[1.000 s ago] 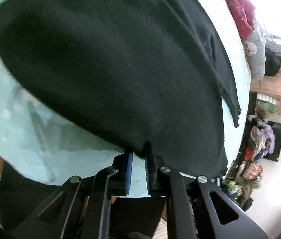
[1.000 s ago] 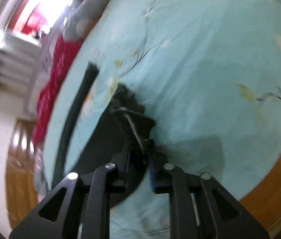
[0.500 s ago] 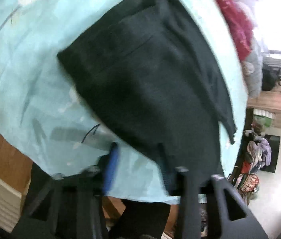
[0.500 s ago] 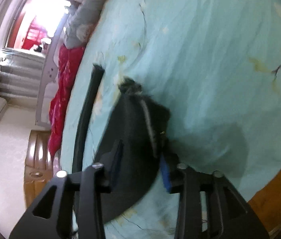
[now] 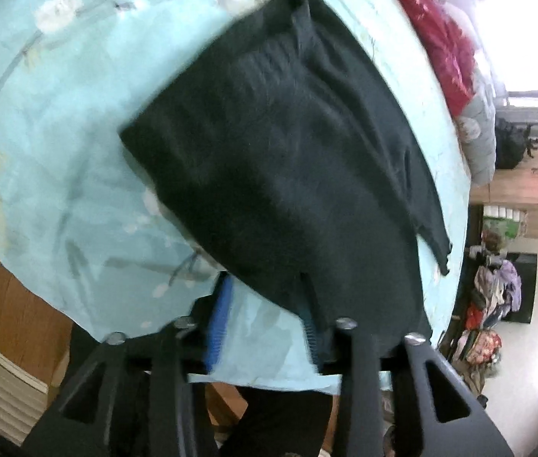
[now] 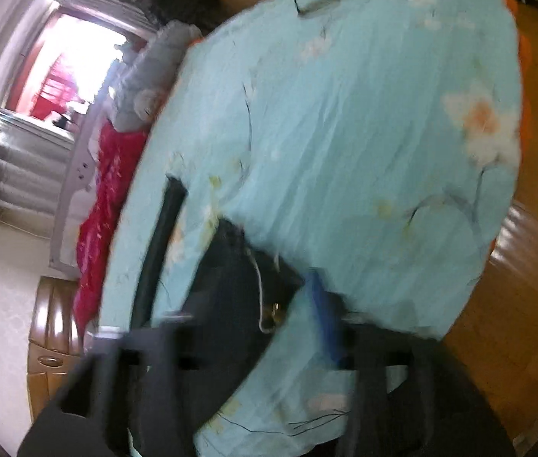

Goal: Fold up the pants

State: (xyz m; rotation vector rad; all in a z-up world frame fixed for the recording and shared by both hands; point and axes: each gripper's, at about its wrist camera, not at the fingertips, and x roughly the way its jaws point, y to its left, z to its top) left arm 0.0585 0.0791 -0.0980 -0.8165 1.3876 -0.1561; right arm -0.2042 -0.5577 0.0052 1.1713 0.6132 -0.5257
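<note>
Pants (image 5: 299, 175): black, folded into a broad flat stack, lying on the bed (image 5: 63, 144). In the left wrist view the stack fills the middle of the sheet, its near edge at the near edge of the bed; a narrow strip of the cloth trails off to the far right. In the right wrist view the pants (image 6: 227, 304) show at the near left, with a thin pale cord across the cloth and one long black strip running away toward the far left.

Bed: covered with a pale turquoise sheet printed with flowers and thin stems; wooden frame (image 6: 505, 335) visible at the near right.

Left hand-held gripper (image 5: 267, 323): jaws spread wide, blue pads facing each other. The right finger lies against the near edge of the pants; the left finger is over bare sheet. Nothing is pinched between them.

Right hand-held gripper (image 6: 253, 327): heavily blurred; jaws spread, one blue pad showing at the right, over the sheet just beside the pants. The left finger is in front of the black cloth; contact cannot be told.

Red garment (image 5: 444, 30): heaped at the far side of the bed, with a grey bundle (image 5: 478, 129) next to it.
</note>
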